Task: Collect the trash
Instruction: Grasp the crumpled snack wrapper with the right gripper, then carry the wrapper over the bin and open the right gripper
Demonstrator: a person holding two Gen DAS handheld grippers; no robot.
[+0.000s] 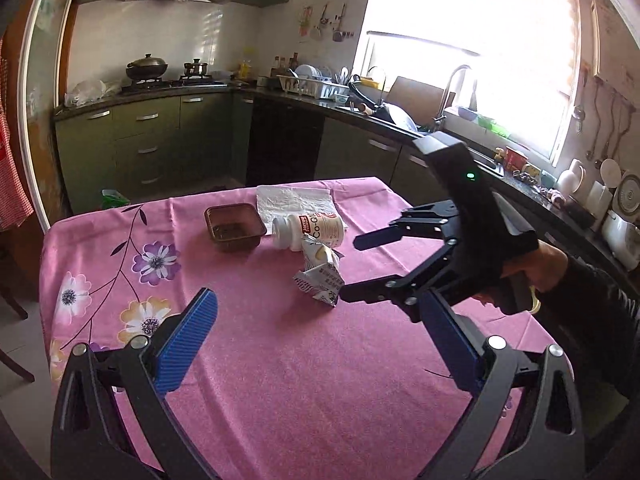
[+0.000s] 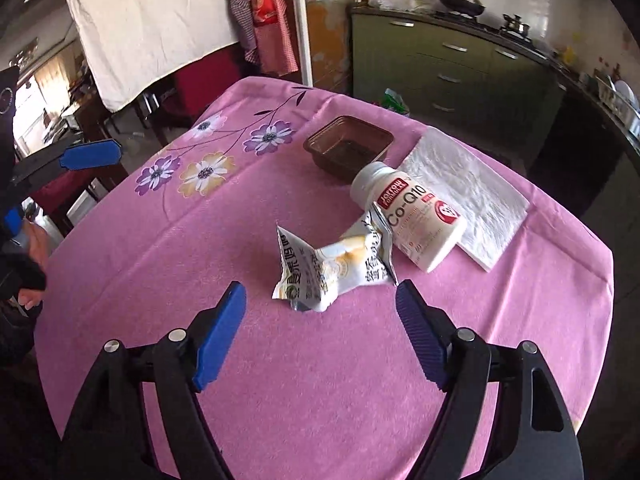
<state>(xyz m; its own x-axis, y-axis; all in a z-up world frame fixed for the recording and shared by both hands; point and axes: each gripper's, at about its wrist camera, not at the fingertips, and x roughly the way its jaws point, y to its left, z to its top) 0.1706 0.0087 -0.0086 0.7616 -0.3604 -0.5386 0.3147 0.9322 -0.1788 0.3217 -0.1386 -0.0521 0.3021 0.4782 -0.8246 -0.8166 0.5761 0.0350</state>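
My right tool (image 2: pixel 320 300), spread and empty, points at the crumpled wrapper (image 2: pixel 328 268) at twelve o'clock on the counter (image 2: pixel 160 260); my left tool (image 1: pixel 320 312) waits spread too.

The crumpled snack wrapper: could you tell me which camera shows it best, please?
The right wrist view: the wrapper lies close ahead, unobstructed, its print legible. In the left wrist view it is smaller and farther off.

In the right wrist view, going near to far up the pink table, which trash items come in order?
Crumpled white snack wrapper → white plastic supplement bottle lying on its side → brown square plastic tray.
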